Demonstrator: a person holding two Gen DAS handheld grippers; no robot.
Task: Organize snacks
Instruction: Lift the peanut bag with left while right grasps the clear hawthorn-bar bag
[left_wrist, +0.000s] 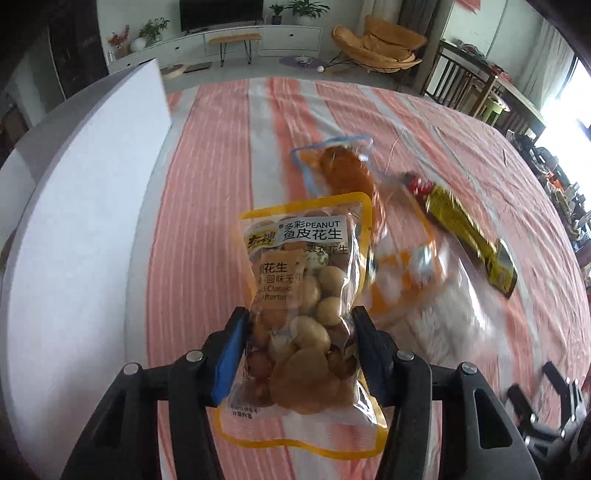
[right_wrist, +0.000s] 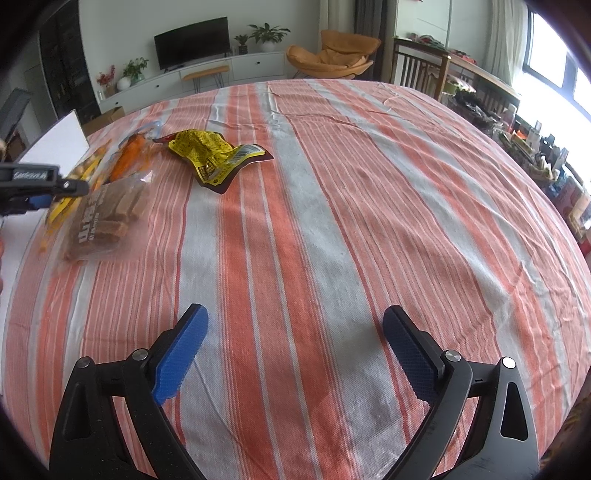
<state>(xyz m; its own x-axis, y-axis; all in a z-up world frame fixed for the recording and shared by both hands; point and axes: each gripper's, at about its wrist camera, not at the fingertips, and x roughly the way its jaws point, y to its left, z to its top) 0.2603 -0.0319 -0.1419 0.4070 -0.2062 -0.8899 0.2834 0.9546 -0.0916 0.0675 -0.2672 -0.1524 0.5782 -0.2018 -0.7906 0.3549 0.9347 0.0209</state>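
Note:
My left gripper (left_wrist: 300, 314) is shut on a clear, yellow-edged peanut bag (left_wrist: 306, 295); both blue pads press its sides and it hangs above the striped cloth. Just beyond it lie a blue-rimmed clear bag with an orange snack (left_wrist: 343, 166), an orange and white pack (left_wrist: 406, 273) and a yellow foil packet (left_wrist: 465, 229). In the right wrist view my right gripper (right_wrist: 295, 310) stands open over bare cloth with nothing between its fingers. Far to its left are the yellow packet (right_wrist: 210, 151), a clear bag of brown bars (right_wrist: 103, 218) and the left gripper's body (right_wrist: 37, 181).
A white board or box (left_wrist: 74, 221) stands along the table's left side, also seen as a white box (right_wrist: 62, 140) in the right wrist view. The orange-and-grey striped cloth (right_wrist: 332, 221) covers the table. Chairs, a TV cabinet and cluttered shelves lie beyond the table's edges.

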